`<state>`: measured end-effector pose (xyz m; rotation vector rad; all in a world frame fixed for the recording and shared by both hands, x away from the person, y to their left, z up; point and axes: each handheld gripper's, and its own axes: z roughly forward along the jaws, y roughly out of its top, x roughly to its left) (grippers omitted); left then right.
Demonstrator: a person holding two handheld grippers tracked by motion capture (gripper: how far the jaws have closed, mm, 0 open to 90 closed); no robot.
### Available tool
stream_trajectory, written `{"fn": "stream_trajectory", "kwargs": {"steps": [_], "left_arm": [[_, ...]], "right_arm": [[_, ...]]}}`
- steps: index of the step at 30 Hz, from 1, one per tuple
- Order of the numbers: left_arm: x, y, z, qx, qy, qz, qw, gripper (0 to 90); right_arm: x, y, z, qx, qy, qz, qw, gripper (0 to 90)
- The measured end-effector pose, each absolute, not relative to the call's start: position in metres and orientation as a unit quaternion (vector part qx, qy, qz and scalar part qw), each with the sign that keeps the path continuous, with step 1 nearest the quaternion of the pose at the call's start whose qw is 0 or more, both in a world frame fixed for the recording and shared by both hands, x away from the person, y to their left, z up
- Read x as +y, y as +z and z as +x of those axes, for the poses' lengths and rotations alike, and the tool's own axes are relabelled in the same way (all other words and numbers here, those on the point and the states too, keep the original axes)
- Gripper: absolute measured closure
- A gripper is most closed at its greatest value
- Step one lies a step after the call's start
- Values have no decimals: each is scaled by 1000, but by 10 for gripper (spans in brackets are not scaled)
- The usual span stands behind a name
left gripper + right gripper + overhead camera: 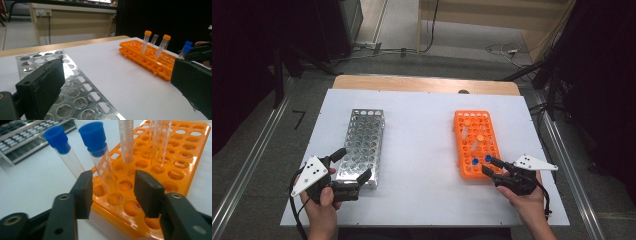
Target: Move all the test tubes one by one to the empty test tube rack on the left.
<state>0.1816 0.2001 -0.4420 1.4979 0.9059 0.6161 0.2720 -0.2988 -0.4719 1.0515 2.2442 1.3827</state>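
An orange tube rack [460, 150] lies right of centre on the white table. It holds two orange-capped tubes [480, 136], an uncapped one, and two blue-capped tubes at its near end. My right gripper [112, 187] is open at that near end. One blue-capped tube [100, 152] stands in its hole between the jaws, close to the left pad, with a gap on each side. The other blue-capped tube [62, 147] leans just outside them. My left gripper [354, 162] is open wide, with nothing between its jaws, at the near end of the empty metal rack [364, 135].
The white table [422, 145] has bare surface between the two racks. A wooden desk edge [422, 82] runs behind it. Metal rails [247, 165] flank the table on the floor, and cables lie beyond the far edge.
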Motion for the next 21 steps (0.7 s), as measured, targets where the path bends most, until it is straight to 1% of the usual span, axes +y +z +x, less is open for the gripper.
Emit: {"fn": "stream_trajectory", "kwargs": {"steps": [3,6,11,15,21], "left_arm": [[195,-441,181,385,261,650,601,0],[190,-440,181,383,256,655,599,0],[181,-440,181,377,249,662,598,0],[173,-441,182,372,249,667,596,0],[162,-441,183,370,250,676,586,1]], "right_arm": [[-295,-475,272,788,476,360,152,577],[-292,-476,271,792,466,360,159,609],[-290,-480,273,793,455,366,172,630],[-289,-480,273,793,458,363,169,660],[-284,-483,273,798,453,358,172,665]]}}
